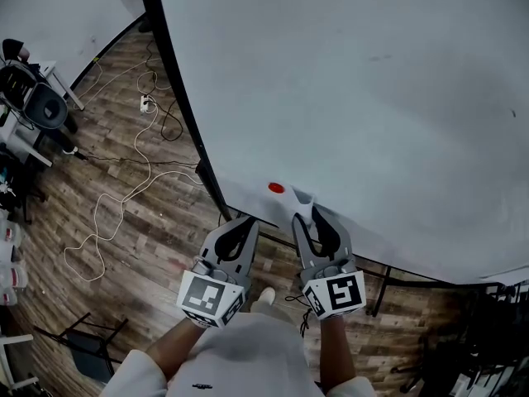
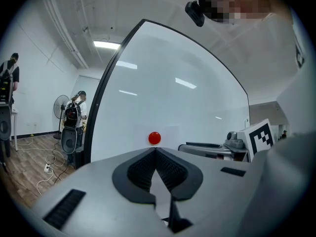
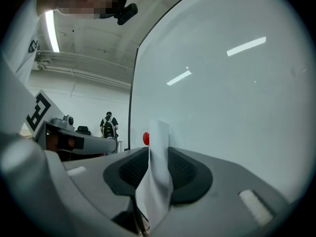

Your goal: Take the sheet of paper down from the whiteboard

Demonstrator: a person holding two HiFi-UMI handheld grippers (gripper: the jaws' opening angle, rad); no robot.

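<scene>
From the head view, the whiteboard point(image 1: 355, 89) fills the far side. Low on it near its left edge sits a red magnet point(image 1: 276, 188), and just right of the magnet is the paper point(image 1: 302, 197), a small white sheet bowed away from the board. The right claw point(image 1: 307, 213) has a corner of it pinched. The left claw point(image 1: 247, 222) hangs beside it on the left, touching nothing I can see.

In the left gripper view, the left claw point(image 2: 155, 148) is closed tight on nothing, tips meeting right below the magnet point(image 2: 154, 138). The sheet is barely distinguishable from the white board here.

In the right gripper view, the right claw point(image 3: 158, 149) is clamped on the paper point(image 3: 159, 131), which rises in a crumpled strip between the ribbed pads. The magnet point(image 3: 145, 138) peeks out at its left edge.

The magnet looks to be what pins the sheet. A straight pull from the right could tear the paper at the pinned spot or drag the magnet off so that it drops to the floor point(image 1: 140, 222). The grip is on a narrow, creased bit, so a jerk might also slip it free. Closed, the left claw can't lift the magnet first.
</scene>
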